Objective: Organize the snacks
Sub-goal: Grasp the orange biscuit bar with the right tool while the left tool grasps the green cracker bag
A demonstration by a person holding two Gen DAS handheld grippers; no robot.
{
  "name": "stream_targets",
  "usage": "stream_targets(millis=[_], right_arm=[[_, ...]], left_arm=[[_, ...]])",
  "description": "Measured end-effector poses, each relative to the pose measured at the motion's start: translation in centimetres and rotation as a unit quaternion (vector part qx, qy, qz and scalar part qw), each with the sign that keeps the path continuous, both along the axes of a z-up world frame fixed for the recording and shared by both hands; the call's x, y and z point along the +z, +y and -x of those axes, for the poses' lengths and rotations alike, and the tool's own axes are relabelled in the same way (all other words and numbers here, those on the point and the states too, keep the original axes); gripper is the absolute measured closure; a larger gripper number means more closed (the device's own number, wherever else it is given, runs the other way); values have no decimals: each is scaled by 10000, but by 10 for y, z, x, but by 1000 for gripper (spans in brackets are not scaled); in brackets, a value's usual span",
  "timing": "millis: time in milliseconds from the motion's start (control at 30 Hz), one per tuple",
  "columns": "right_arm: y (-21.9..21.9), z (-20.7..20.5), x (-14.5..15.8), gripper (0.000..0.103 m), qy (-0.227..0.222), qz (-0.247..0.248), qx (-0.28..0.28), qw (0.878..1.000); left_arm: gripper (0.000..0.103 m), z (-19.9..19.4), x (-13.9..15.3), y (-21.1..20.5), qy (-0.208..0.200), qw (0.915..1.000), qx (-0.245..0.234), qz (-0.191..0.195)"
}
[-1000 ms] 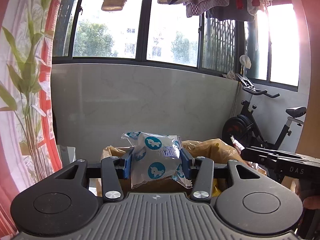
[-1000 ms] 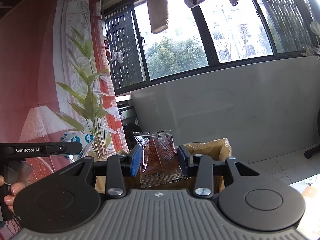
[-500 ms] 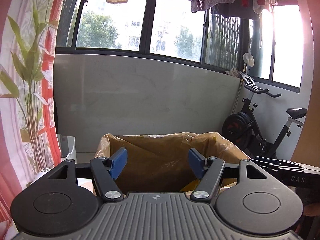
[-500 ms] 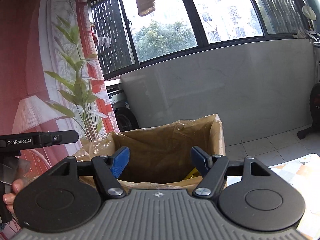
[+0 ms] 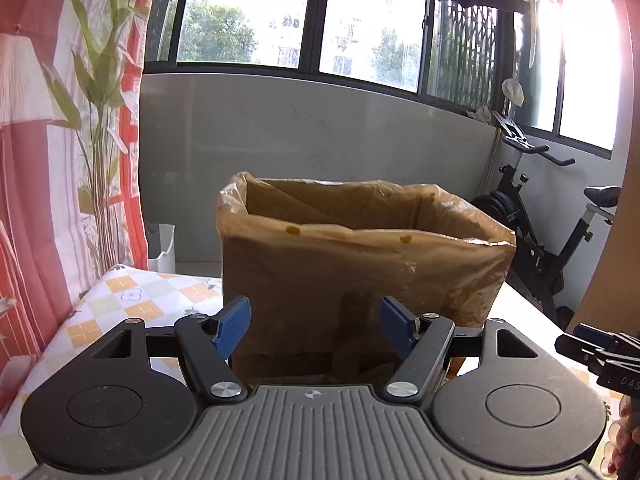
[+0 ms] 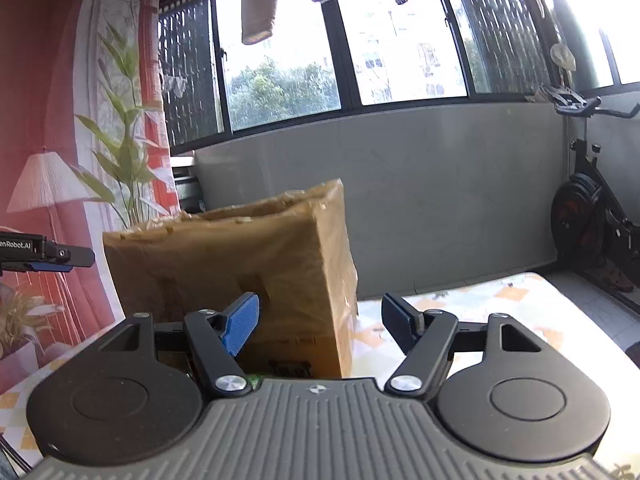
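In the left wrist view, a cardboard box (image 5: 360, 264) lined with a yellowish plastic bag stands in the middle of the frame on a counter (image 5: 132, 300) covered by a checked cloth. The left hand-held gripper (image 5: 316, 322) sits at the lower centre just in front of the box's near wall; its jaws are opening, and nothing lies between the blue pads (image 5: 232, 326). The other tool pokes in at the lower right edge.

In the right wrist view, the box (image 6: 240, 276) fills the centre left, its right corner showing between the fingers. The right hand-held gripper (image 6: 320, 322) is released, with nothing between its jaws. No snack packets can be seen in either view.
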State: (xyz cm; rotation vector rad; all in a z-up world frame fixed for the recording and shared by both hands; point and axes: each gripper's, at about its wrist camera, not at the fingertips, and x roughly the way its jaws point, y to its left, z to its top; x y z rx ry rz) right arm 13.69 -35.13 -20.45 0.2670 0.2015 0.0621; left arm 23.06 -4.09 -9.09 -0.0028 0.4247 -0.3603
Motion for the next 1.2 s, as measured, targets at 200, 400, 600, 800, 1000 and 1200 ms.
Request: stream_targets(millis=[200,400,600,800,1000,1200], right_arm=[[-11,8,-53,33,890,-1027,81,9907],[-14,3,-74,33,1602,-1261,-247,9787],[-22,-17,-80,35,2010,-1240,-529,9703],[-20,-40,-77,40,2100,-544,-683,9738],[2,-37,-91,40,2158,85,-684,9740],[17,-34,-93,52,2051,547,-362,9765]], left_arm=[[29,10,-30,-4,270,9996,86,97],[29,8,-43,14,461,9981,373,143],[29,11,-50,25,517,9969,549,213],[29,24,-62,27,569,9960,668,156],[29,27,-72,26,600,9960,659,62],[29,28,-92,24,941,9941,546,19]])
